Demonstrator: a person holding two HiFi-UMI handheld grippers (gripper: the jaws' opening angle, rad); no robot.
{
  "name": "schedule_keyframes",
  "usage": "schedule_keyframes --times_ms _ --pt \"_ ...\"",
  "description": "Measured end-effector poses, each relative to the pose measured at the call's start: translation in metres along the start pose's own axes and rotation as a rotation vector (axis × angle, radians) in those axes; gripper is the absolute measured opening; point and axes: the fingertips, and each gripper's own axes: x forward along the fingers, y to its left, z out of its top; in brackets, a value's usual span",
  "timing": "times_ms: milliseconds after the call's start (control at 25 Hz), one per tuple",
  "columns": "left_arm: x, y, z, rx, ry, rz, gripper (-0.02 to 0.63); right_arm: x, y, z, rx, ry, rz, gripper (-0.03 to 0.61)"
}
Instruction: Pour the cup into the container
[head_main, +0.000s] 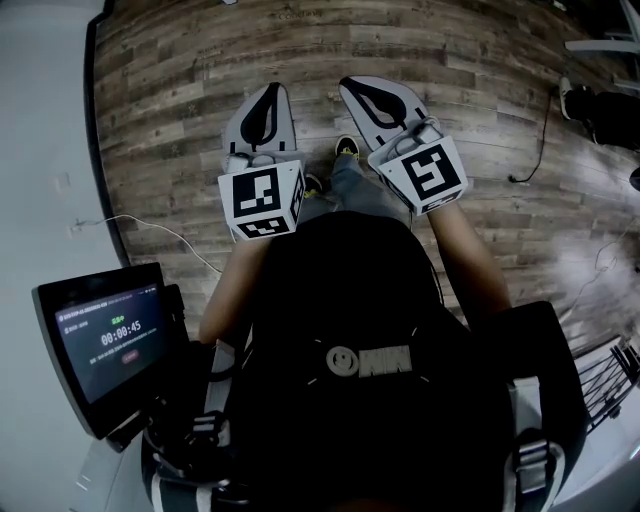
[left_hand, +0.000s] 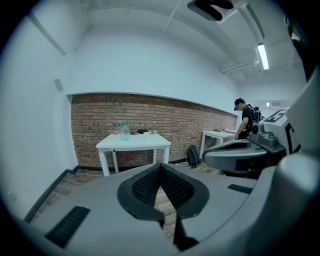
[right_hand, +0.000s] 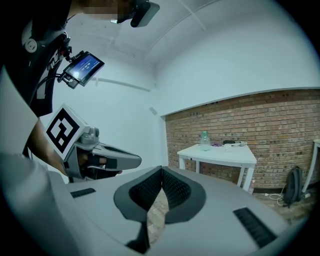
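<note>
Both grippers are held out over the wooden floor, far from any table. My left gripper (head_main: 272, 90) (left_hand: 161, 165) is shut, its black pads meeting at the tip with nothing between them. My right gripper (head_main: 353, 83) (right_hand: 161, 169) is shut and empty as well, side by side with the left. A white table (left_hand: 132, 143) (right_hand: 220, 154) stands far off against the brick wall. On it are a clear bottle (left_hand: 124, 130) (right_hand: 204, 141) and a small white cup-like thing (left_hand: 145, 133) (right_hand: 227, 147); they are too small to tell more.
A second white table (left_hand: 220, 134) stands to the right with a person (left_hand: 246, 117) at it. A dark backpack (left_hand: 192, 155) (right_hand: 295, 185) leans on the floor by the wall. A tablet (head_main: 105, 340) hangs at the person's left side.
</note>
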Motion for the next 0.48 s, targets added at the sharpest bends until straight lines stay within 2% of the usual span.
schedule_keyframes --times_ms 200,480 --pt "-0.039 -0.014 -0.003 0.005 -0.034 -0.050 0.000 -0.013 0.043 0.004 -0.005 -0.001 -0.014 0.008" --pt "-0.139 -0.048 -0.012 0.036 -0.115 -0.098 0.000 -0.072 0.135 0.005 -0.045 -0.025 -0.045 0.008"
